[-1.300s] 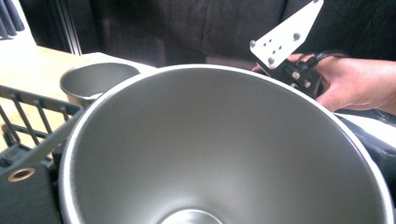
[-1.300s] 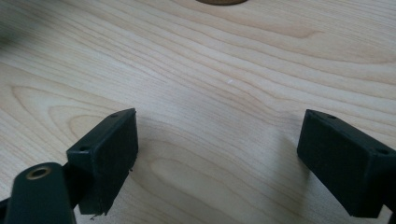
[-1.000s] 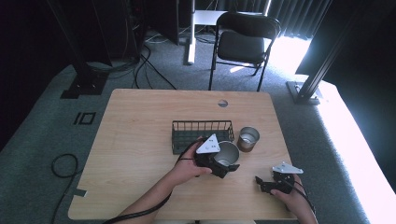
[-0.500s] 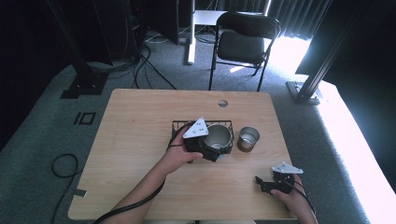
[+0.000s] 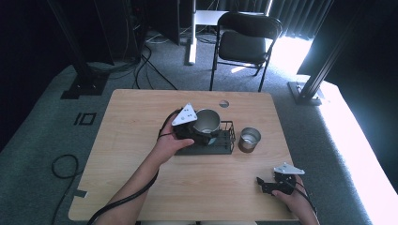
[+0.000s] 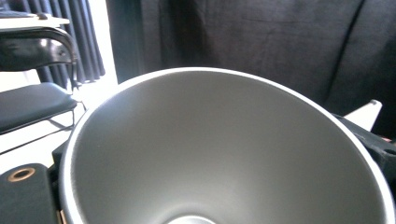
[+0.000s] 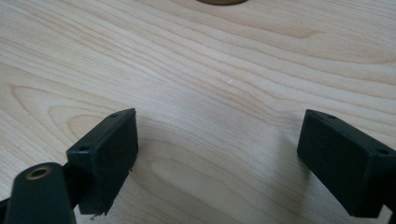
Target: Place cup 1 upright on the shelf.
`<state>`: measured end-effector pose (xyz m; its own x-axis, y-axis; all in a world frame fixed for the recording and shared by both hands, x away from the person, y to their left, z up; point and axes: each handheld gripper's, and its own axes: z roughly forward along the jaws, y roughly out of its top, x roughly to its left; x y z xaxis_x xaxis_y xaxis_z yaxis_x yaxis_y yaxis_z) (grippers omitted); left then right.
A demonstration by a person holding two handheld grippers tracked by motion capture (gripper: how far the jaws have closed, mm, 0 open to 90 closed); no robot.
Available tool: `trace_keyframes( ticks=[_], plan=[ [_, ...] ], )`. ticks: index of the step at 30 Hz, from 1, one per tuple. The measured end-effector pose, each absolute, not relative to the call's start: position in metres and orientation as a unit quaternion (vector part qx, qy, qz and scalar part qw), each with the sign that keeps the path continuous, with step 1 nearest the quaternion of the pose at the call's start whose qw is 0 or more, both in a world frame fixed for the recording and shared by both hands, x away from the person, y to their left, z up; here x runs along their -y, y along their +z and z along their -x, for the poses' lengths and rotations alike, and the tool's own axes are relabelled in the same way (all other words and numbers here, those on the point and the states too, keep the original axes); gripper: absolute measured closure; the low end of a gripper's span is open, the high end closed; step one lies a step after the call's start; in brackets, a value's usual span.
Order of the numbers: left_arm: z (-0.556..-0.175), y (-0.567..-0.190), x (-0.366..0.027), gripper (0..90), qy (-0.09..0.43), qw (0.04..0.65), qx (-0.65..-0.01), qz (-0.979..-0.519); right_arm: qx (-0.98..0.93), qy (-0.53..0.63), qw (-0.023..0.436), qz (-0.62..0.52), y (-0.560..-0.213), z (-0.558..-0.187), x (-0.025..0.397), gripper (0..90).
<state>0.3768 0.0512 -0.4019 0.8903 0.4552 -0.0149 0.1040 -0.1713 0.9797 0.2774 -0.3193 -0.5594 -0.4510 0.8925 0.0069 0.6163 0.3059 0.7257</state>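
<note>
Two metal cups, one wire basket, two grippers, one wooden table [image 5: 131, 136]. The bigger steel cup [image 5: 207, 121] is clamped in the left gripper [image 5: 199, 133] and held above the black wire basket [image 5: 224, 143], over its left part, mouth tilted up toward the camera; whether it touches the basket can't be told. In the left gripper view the cup's bare inside [image 6: 224, 154] is right at the lens, nothing in it. Basket looks empty where visible. The smaller cup [image 5: 249, 139] stands upright just right of the basket, on the table, nothing seen inside.

Left forearm reaches diagonally from the bottom edge to table centre, hand wrapped round the gripper. The right gripper [image 5: 271, 184] rests low at the near right corner, jaws spread wide over bare wood [image 7: 219, 93], holding nothing.
</note>
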Motion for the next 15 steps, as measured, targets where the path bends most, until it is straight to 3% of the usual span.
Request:
trace_keyframes(
  ticks=[15],
  plan=[
    [-0.404, -0.415, -0.088, 9.4, 0.184, 0.596, -0.252, -0.740, -0.782, 0.338, 0.204, -0.483, -0.559, -0.277, 0.319, 12.1]
  ],
)
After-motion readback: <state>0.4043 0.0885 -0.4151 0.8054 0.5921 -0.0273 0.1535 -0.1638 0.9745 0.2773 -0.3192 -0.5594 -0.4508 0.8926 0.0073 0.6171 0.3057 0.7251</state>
